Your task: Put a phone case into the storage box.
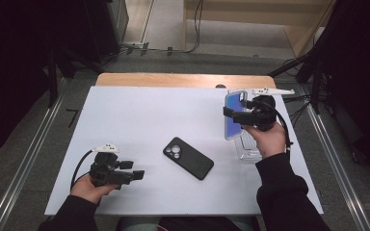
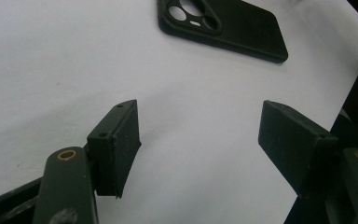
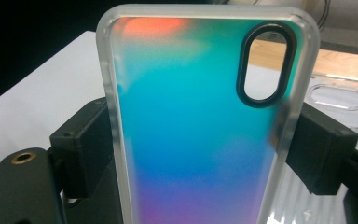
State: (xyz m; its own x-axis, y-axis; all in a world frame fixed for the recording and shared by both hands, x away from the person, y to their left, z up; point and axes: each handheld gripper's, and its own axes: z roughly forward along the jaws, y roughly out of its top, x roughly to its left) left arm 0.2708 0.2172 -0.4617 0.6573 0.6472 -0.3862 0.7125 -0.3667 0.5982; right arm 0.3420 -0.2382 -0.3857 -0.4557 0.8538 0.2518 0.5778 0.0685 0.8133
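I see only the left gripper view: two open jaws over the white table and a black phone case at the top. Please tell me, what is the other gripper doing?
Observer: The right gripper is shut on a colourful phone case, holding it by its two long edges, lifted above the table.
Operator: Is something lying under this case?
Observer: Yes, a clear case lies on the table just below it, near the right hand.
Operator: And where is my gripper compared to the black case?
Observer: In the high view the left gripper is at the near left, apart from the black case, which lies at the table's middle.
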